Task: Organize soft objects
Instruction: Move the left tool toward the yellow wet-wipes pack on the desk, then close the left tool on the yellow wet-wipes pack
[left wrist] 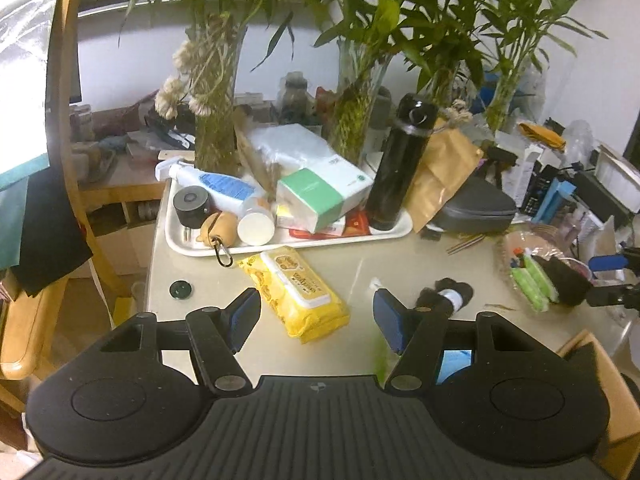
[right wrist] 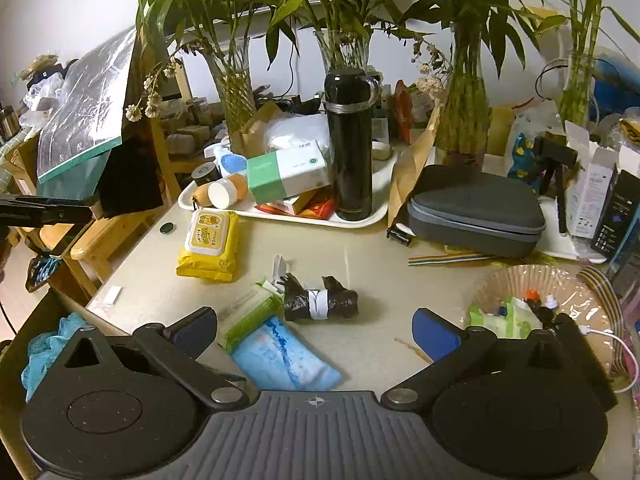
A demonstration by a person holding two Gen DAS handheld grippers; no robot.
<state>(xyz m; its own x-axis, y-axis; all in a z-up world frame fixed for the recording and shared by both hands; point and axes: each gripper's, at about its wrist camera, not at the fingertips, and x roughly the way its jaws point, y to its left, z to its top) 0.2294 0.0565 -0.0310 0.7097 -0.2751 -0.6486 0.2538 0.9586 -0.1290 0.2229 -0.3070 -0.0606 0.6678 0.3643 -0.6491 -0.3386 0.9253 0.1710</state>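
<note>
A yellow wipes pack (left wrist: 298, 294) lies on the beige table (left wrist: 400, 264), just ahead of my left gripper (left wrist: 317, 318), which is open; the pack's near end sits between the fingertips without touching the pads. A black bag roll with a white band (right wrist: 320, 300) lies mid-table. A green pack (right wrist: 252, 312) and a light blue tissue pack (right wrist: 286, 362) lie between the fingers of my right gripper (right wrist: 316, 334), which stands wide open and grips nothing. The wicker basket (right wrist: 516, 280) at the right holds green packs and a dark item.
A white tray (left wrist: 176, 240) at the back carries a black flask (left wrist: 400, 160), a green-and-white tissue box (left wrist: 324, 192) and bottles. Glass vases of bamboo stand behind. A grey zip case (right wrist: 476, 208) sits right of the tray. A wooden chair (left wrist: 68, 208) stands at the table's left.
</note>
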